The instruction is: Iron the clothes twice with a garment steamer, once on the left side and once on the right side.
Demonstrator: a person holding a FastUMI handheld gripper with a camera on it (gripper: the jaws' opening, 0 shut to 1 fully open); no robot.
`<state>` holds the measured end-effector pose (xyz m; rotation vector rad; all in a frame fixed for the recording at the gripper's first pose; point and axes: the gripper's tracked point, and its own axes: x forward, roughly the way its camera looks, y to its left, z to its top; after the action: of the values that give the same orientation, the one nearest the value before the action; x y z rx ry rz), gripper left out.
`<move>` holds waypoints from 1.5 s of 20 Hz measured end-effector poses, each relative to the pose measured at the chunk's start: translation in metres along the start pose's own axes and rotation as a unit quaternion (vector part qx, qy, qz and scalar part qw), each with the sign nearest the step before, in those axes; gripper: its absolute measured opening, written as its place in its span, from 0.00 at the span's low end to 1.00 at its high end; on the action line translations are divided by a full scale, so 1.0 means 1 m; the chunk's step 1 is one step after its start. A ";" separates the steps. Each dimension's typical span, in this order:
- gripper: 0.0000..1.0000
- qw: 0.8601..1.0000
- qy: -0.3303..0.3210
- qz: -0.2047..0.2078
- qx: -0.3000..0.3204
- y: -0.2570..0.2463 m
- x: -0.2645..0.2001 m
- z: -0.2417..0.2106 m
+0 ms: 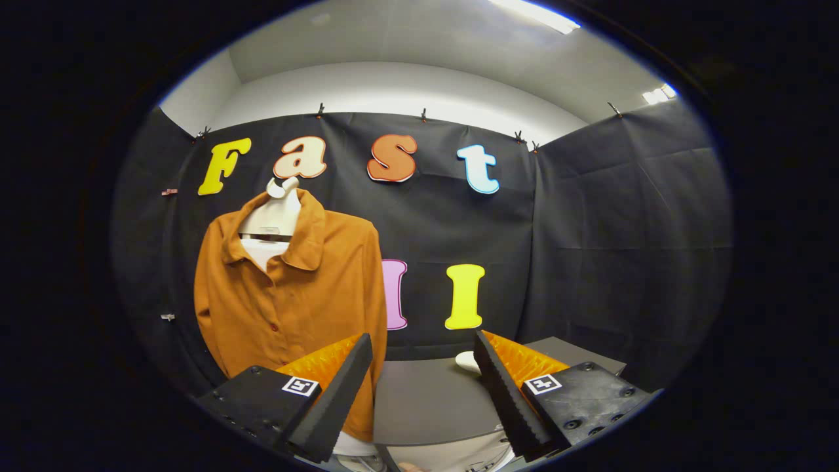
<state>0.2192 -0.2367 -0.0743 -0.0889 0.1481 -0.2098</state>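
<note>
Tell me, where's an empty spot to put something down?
The grey tabletop, seen between the open gripper fingers, is bare beyond them, up to a small white rounded object by one finger. The other side is crowded by the rust-orange collared shirt on its white mannequin.

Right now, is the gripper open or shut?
Open: the gripper has its fingers spread apart with bare grey table between them, holding nothing.
</note>
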 end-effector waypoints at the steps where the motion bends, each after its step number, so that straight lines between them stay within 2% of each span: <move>1: 0.98 1.000 0.008 -0.005 0.003 -0.012 0.012 -0.006; 9: 0.98 0.994 0.102 -0.027 0.013 -0.078 0.094 -0.075; 15: 0.98 0.983 0.181 -0.031 0.029 -0.108 0.137 -0.135; 17: 0.98 0.975 0.217 -0.020 0.040 -0.108 0.149 -0.155; 23: 0.99 0.956 0.289 -0.019 0.041 -0.123 0.164 -0.203; 30: 0.98 0.938 0.341 -0.034 0.058 -0.134 0.170 -0.233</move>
<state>0.3199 -0.4207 -0.3135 0.1006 0.8262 -0.3118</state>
